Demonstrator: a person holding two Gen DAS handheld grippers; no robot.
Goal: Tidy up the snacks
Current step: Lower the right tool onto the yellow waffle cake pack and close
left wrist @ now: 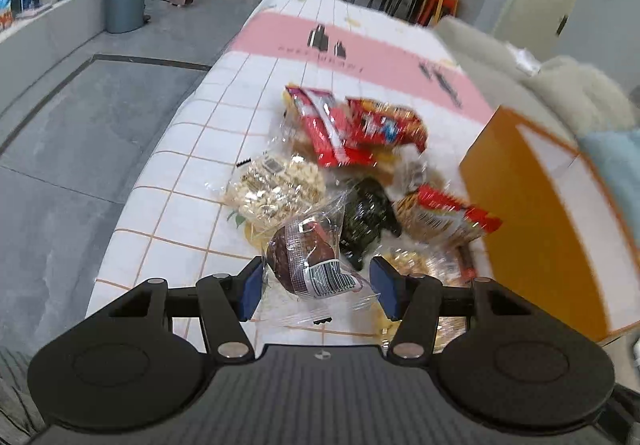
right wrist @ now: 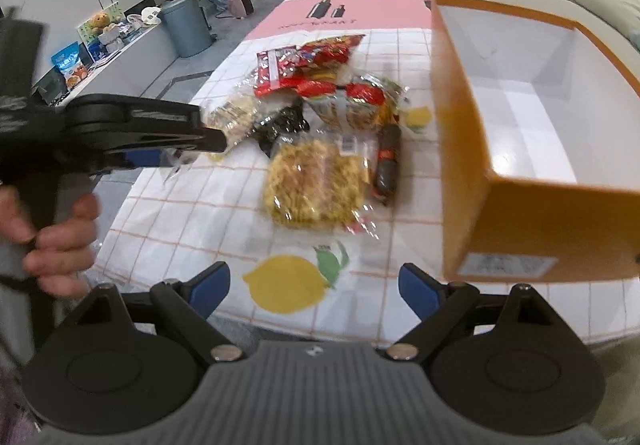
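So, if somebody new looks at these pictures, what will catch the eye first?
Probably the heap of snack packets in the middle of the checked tablecloth, red wrappers on top. Next, the big orange box at the right, open with a white inside. In the left wrist view, the left claw is open around a wrapped brown cake.

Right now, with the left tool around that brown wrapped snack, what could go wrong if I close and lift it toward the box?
1. The left tool is open around the brown snack; its loose clear wrapper may be all the pads catch, so it could slip.
2. The wrapper overlaps the dark packet and the popcorn bag, which might drag along.
3. The orange box sits at the table's right; a low swing could clip its wall.
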